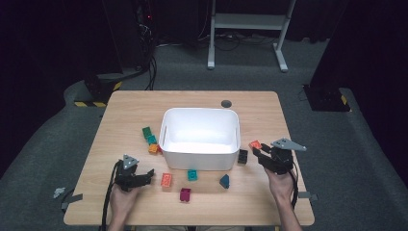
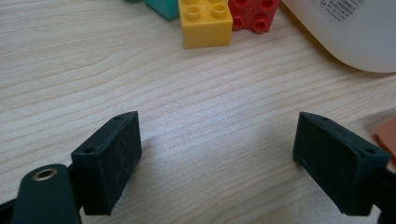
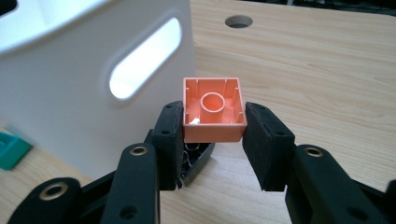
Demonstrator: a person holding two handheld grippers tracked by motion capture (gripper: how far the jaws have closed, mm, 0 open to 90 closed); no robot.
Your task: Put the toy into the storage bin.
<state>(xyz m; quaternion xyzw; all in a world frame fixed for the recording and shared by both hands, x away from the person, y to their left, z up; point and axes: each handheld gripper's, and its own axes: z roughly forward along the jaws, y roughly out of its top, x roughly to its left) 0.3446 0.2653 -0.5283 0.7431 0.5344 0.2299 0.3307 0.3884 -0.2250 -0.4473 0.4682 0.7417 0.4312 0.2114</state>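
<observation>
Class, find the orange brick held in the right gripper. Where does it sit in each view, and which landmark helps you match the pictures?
High view: the orange brick sits at the right gripper, just right of the white bin.
Left gripper view: not in it.
Right gripper view: centre of the picture, hollow underside toward the camera, clamped between the black fingers.
Shared landmark: the white bin, at left in the right gripper view and top right in the left gripper view.

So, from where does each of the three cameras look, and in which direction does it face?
High view: above the person's side, facing forward and down on the table; forearms, left gripper, right gripper show.
Left gripper view: rides on it, facing the tabletop between its open jaws.
Right gripper view: rides on it, facing the orange block clamped in its jaws.
Shared: white bin in high and right gripper views.
</observation>
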